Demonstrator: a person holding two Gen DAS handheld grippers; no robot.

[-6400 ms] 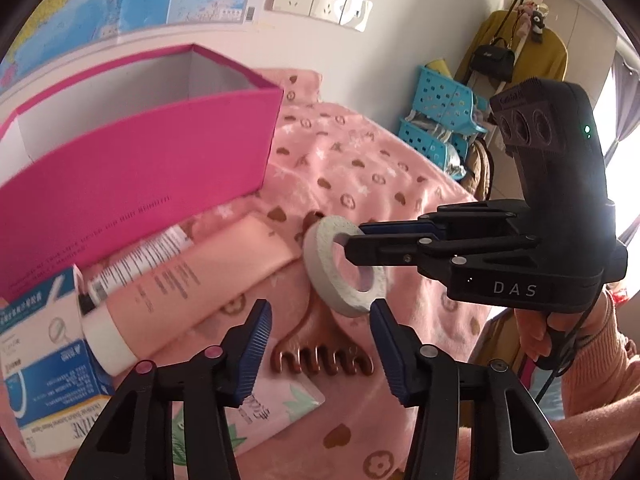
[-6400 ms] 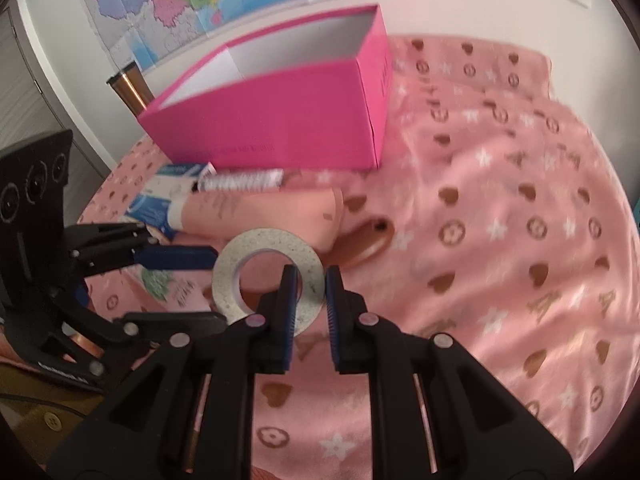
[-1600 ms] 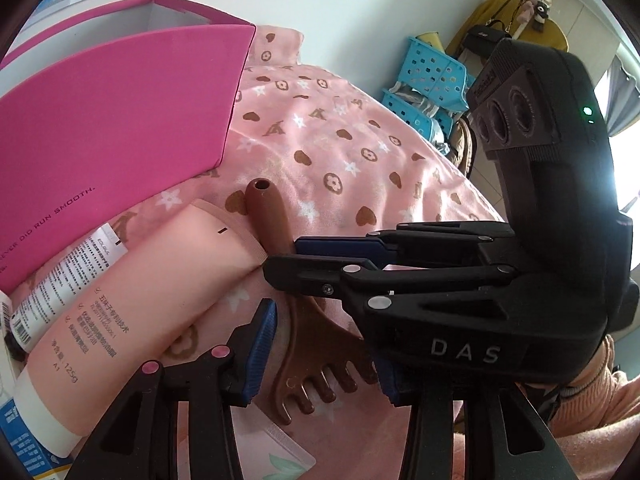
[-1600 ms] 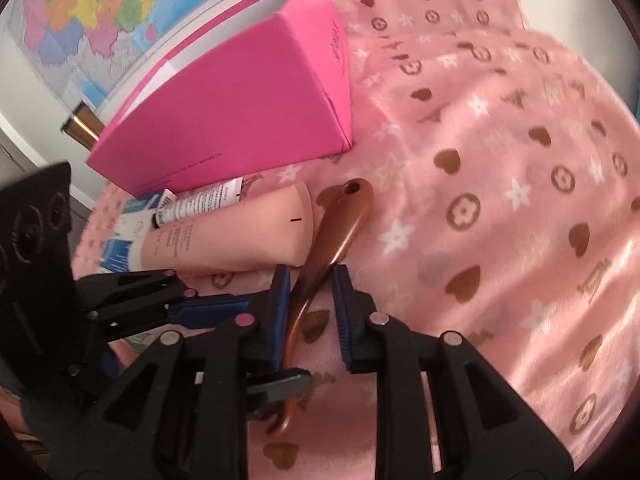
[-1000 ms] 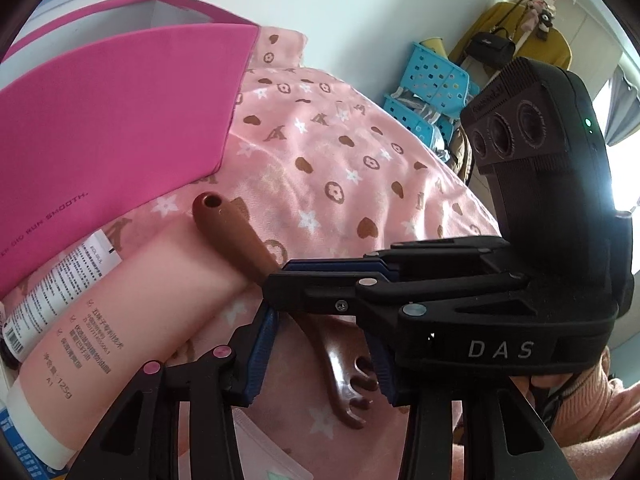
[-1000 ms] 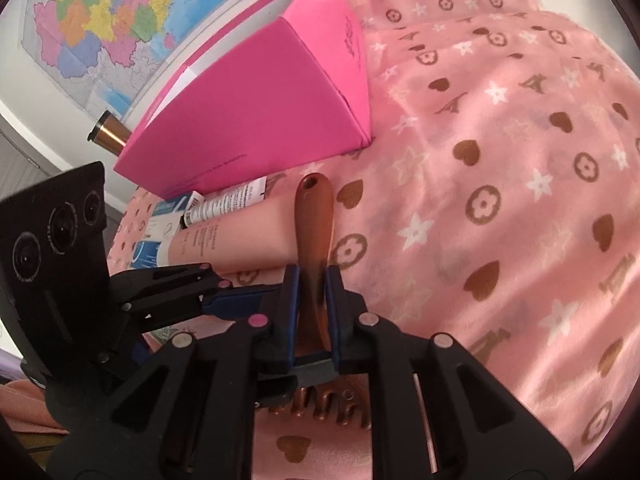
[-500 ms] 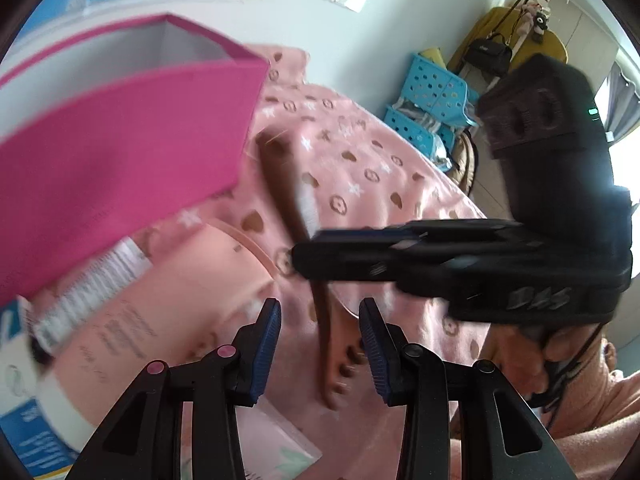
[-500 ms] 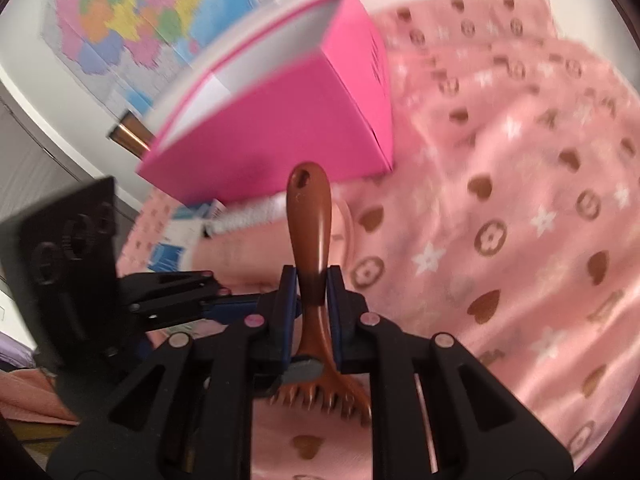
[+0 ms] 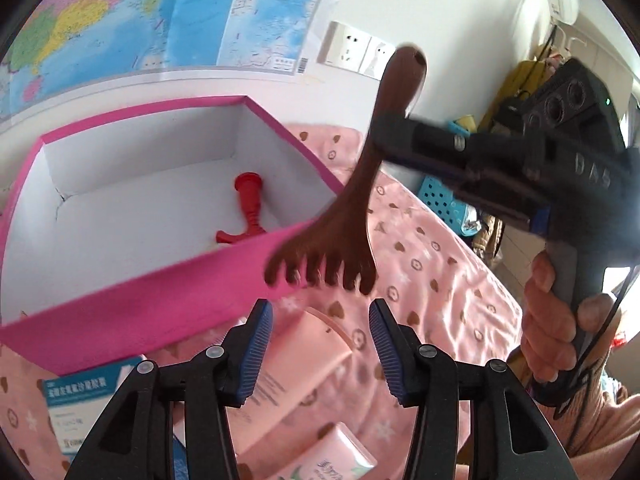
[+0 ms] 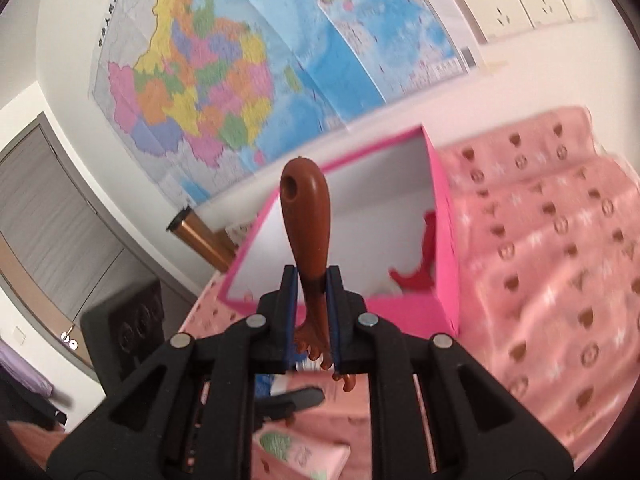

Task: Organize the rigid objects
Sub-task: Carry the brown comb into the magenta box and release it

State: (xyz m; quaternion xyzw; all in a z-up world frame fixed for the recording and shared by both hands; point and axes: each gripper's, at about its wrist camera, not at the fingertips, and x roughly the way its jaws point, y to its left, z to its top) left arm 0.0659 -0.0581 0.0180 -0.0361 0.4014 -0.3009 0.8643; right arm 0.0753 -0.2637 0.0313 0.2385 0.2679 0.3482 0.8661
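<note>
the right gripper (image 10: 312,280) pinches the brown comb (image 9: 352,208) at its neck, handle up and teeth down, lifted over the near right corner of the pink box (image 9: 160,300), probably to drop it beside the red piece (image 9: 248,208) inside; the left gripper (image 9: 320,344) hangs spread and empty over the pink tube (image 9: 296,364) on the bedspread (image 9: 432,264).

A home bedroom: pink patterned bedspread (image 9: 432,264); wall map (image 10: 240,60) (folded creases); hanging clothes (image 9: 520,80).
</note>
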